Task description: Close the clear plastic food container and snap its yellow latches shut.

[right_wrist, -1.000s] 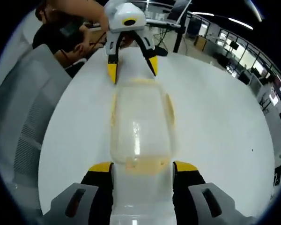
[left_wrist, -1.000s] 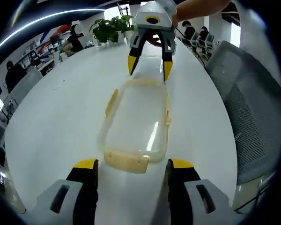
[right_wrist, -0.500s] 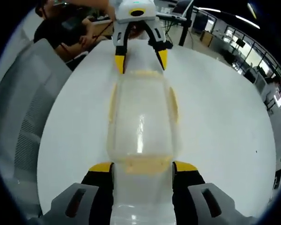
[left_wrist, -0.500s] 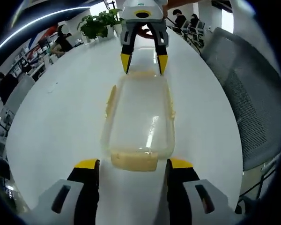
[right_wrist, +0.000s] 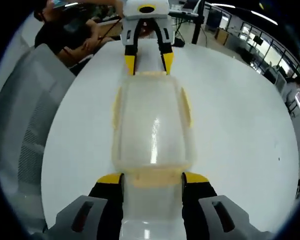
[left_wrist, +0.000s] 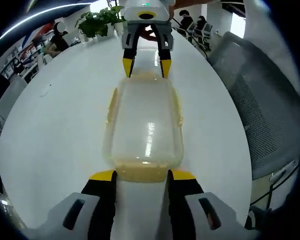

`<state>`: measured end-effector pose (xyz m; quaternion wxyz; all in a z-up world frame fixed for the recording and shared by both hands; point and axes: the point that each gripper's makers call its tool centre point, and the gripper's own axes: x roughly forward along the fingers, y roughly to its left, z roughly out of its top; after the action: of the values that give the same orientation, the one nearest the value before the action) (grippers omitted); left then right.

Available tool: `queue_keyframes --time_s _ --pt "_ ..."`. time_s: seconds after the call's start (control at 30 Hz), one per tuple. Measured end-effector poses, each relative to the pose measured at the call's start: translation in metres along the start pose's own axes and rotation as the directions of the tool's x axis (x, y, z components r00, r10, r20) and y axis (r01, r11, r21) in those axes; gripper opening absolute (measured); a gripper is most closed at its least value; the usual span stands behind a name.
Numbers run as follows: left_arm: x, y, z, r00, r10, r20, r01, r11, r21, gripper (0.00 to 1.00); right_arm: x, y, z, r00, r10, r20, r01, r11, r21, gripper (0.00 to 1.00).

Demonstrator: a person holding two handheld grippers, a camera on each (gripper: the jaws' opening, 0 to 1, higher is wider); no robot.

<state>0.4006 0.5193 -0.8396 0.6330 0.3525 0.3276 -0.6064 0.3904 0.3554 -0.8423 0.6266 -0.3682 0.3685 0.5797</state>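
The clear plastic food container (left_wrist: 143,125) (right_wrist: 152,125) lies lengthwise on the white table (left_wrist: 55,125), lid on, between my two grippers. In the left gripper view, my left gripper (left_wrist: 142,175) is open, its yellow-tipped jaws flanking the near yellow end latch (left_wrist: 140,172). My right gripper (left_wrist: 146,67) stands at the far end, jaws either side of the far latch. In the right gripper view, my right gripper (right_wrist: 152,178) is open around its own near end latch (right_wrist: 152,177), with the left gripper (right_wrist: 148,64) opposite. Yellow side latches (left_wrist: 110,105) (right_wrist: 186,107) stick outward.
A grey mesh chair (left_wrist: 250,115) (right_wrist: 25,115) stands against the table's edge beside the container. A potted plant (left_wrist: 95,22) sits at the far end of the table. People sit at desks in the background (right_wrist: 65,30).
Both grippers have moved in toward the container's ends, so each end latch now lies between a pair of jaws. The left gripper's jaws have narrowed a little.
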Motion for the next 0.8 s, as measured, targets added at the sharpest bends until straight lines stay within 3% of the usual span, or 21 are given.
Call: queue_keyframes --time_s 0.63,0.8 --pt "0.0033 0.0022 0.0024 0.999 -0.039 -0.021 0.039 0.999 0.008 0.39 0.0019 -0.0011 0.0011 0.999 0.026 -0.018 -0.026 1.0 0.013 0.4" --pt "0.0035 0.0007 0.0036 0.998 -0.023 -0.063 0.023 1.0 0.005 0.39 0.0022 -0.0007 0.0008 0.999 0.022 -0.039 -0.021 1.0 0.015 0.4"
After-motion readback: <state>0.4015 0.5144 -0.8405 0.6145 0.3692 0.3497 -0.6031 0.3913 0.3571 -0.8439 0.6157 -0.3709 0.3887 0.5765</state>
